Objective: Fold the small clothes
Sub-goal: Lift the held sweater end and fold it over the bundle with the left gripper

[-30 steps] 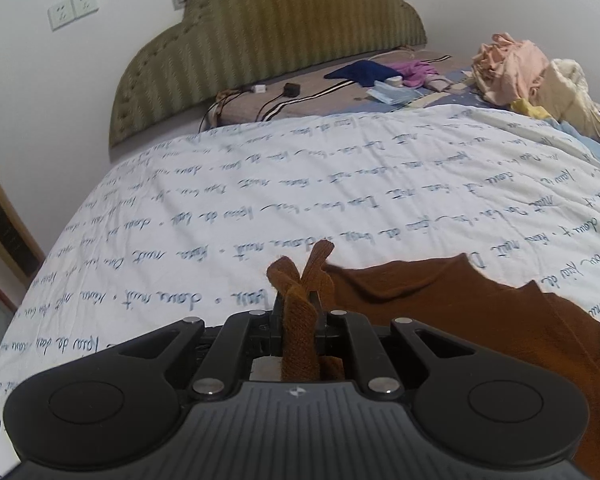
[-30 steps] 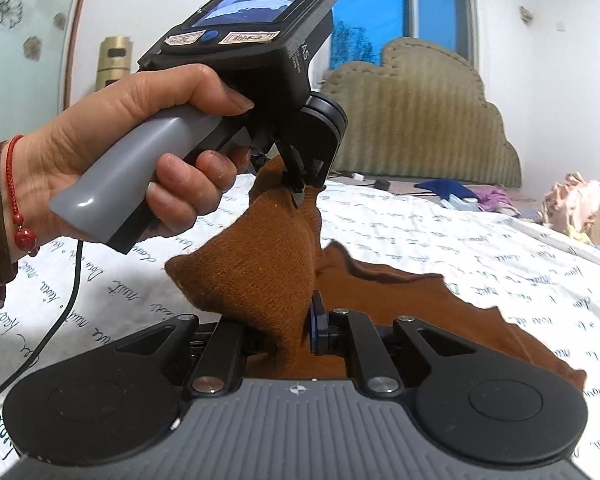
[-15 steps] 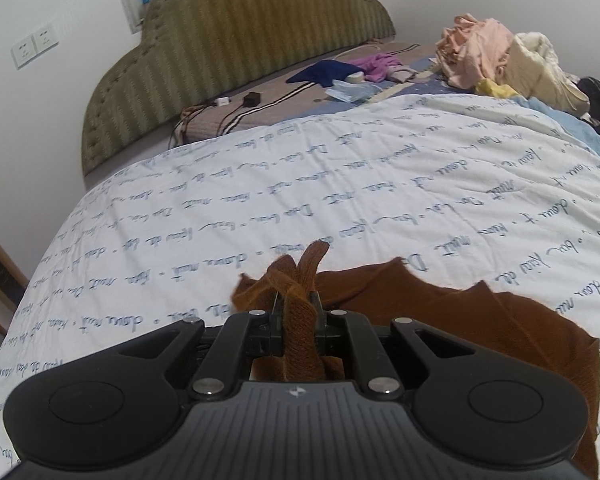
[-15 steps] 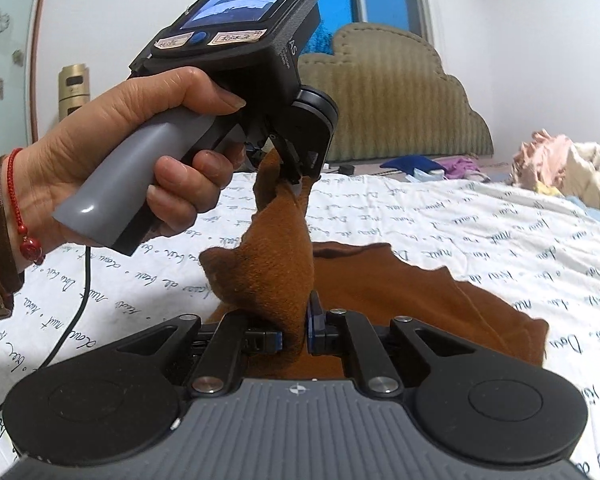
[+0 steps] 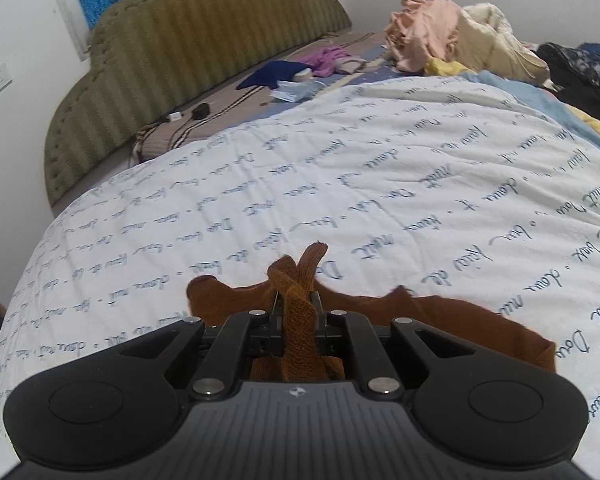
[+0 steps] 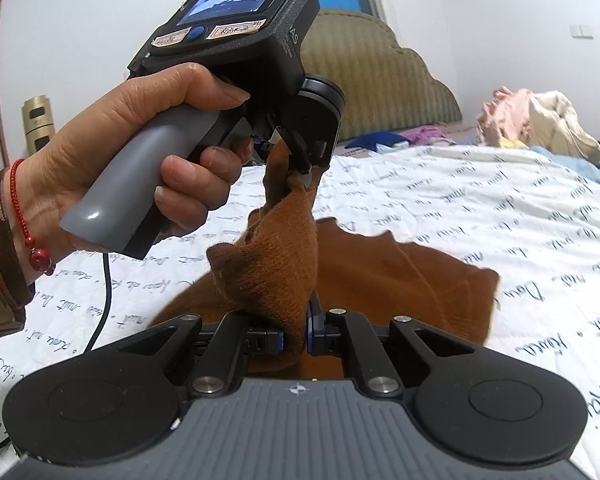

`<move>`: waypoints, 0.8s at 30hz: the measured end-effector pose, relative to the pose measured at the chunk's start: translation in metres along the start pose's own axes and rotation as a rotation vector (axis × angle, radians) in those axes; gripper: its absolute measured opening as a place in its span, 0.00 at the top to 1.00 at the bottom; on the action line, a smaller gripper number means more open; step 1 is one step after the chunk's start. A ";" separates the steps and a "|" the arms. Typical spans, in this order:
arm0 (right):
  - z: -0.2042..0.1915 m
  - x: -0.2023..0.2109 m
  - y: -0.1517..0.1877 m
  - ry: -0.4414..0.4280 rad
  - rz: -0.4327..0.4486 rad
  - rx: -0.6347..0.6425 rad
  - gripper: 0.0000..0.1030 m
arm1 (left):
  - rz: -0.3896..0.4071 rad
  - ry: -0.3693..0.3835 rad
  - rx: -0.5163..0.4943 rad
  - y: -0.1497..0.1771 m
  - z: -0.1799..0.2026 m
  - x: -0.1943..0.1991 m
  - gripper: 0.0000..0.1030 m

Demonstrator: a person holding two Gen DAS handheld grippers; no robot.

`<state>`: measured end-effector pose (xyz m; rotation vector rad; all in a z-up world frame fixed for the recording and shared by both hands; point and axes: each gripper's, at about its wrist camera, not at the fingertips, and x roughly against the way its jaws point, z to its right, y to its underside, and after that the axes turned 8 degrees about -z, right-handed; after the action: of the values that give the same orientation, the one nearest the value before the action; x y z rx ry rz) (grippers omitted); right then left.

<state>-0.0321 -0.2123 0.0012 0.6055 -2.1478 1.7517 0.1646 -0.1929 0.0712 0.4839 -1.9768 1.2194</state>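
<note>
Both grippers were clamped on the same brown knit garment (image 6: 400,280), which lay partly spread on the white script-printed bedcover (image 5: 380,184) and partly lifted. In the left wrist view, the left gripper (image 5: 298,312) sat at 6 o'clock with its jaws drawn narrow on a bunched strip of the knit; two ends of that strip stuck up past the fingertips toward 12 o'clock. The rest of the garment spread flat on the cover from the jaws out toward 4 o'clock. In the right wrist view, the right gripper (image 6: 296,336) was likewise closed tight on a fold of the same cloth at 6 o'clock. From there the fabric rose as a taut, twisted ridge toward 12 o'clock, where the left gripper pinched its upper end. The left hand (image 6: 140,152) wrapped the grey handle of that unit at 9 o'clock, a red bead bracelet (image 6: 24,224) at the wrist. The unit's small screen faced up at 11 o'clock. A padded olive headboard (image 5: 204,48) stood at 11 o'clock in the left view. A heap of pink and cream clothes (image 5: 452,36) sat at 1 o'clock, well apart from the garment. Small dark blue and purple items (image 5: 300,66) lay near the headboard.
</note>
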 end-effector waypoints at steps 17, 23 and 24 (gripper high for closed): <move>0.038 0.006 0.017 -0.007 -0.036 -0.143 0.89 | -0.020 0.010 -0.105 -0.001 0.063 -0.011 0.92; 0.055 0.002 0.021 -0.050 -0.071 -0.237 0.89 | -0.048 0.012 -0.105 -0.001 0.074 -0.023 0.92; 0.056 0.001 0.021 -0.053 -0.074 -0.243 0.89 | -0.052 0.012 -0.105 0.000 0.075 -0.024 0.92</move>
<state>-0.0420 -0.2640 -0.0276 0.6639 -2.2965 1.4238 0.1504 -0.2603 0.0331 0.4706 -1.9942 1.0785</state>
